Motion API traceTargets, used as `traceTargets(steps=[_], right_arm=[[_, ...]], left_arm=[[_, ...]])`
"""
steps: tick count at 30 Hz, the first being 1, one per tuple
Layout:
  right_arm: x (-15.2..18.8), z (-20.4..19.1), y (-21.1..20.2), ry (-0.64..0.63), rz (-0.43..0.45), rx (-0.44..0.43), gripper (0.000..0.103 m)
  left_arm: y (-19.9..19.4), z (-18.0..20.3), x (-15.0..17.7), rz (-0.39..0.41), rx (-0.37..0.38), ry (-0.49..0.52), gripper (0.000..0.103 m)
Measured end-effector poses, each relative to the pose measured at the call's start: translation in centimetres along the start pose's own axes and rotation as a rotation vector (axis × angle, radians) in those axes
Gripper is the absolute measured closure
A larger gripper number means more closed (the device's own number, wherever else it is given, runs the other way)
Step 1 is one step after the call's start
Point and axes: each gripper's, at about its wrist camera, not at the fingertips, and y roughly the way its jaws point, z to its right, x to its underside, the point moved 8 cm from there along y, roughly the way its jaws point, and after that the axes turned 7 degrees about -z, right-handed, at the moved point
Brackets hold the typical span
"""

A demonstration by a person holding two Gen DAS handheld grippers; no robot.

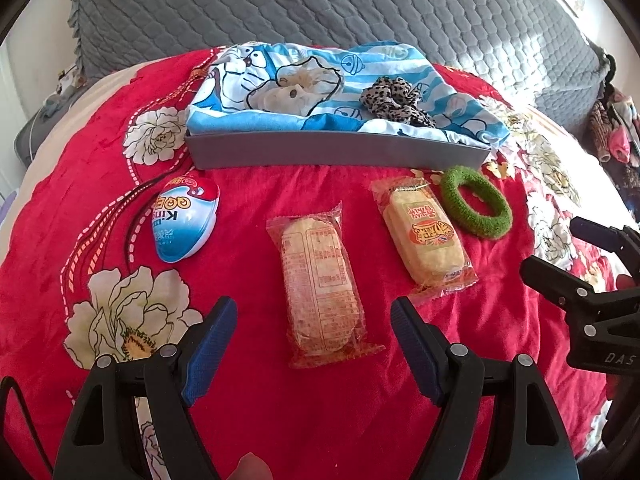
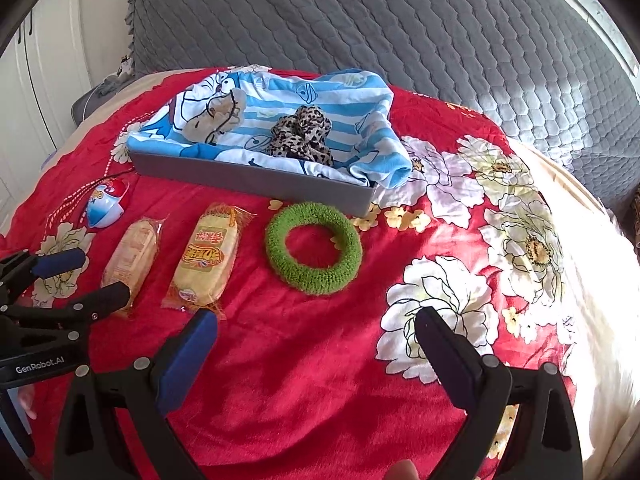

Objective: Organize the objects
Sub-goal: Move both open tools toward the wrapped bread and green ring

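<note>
Left claw (image 1: 314, 312) spread, nothing between the pads; hovers over the bed, low centre of frame, with the plain snack pack (image 1: 320, 284) lying just beyond its tips. Right claw (image 2: 316, 324) also spread and empty, above the red blanket (image 2: 304, 380). Labelled snack pack (image 2: 208, 258) and green ring (image 2: 314, 254) lie mid-frame. Egg (image 1: 186, 220) left. Grey tray (image 1: 336, 150) at upper centre holds a blue cloth (image 1: 248, 116) and a leopard scrunchie (image 1: 394, 98).

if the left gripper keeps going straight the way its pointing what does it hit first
Most likely the snack pack lying label-down: it sits lengthwise right between the open fingers of the left gripper, on the red blanket. Depth is hard to judge through the fisheye, so it might touch blanket just short of the pack.
</note>
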Motion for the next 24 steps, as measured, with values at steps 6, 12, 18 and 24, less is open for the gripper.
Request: traceTargets(steps=[6, 12, 18, 24], right_arm=[[-0.4, 0.3, 0.9, 0.009, -0.006, 0.0, 0.004], [-0.9, 0.8, 2.0, 0.029, -0.01, 0.002, 0.003], [-1.2, 0.8, 2.5, 0.029, -0.012, -0.003, 0.004], [-1.5, 0.8, 2.9, 0.023, -0.015, -0.004, 0.004]], left_arm=[[0.6, 0.1, -0.2, -0.008, 0.002, 0.003, 0.023], [1.2, 0.2, -0.4, -0.013, -0.001, 0.008, 0.023], [2.0, 0.2, -0.6, -0.02, 0.002, 0.001, 0.023], [2.5, 0.2, -0.8, -0.024, 0.007, -0.003, 0.023]])
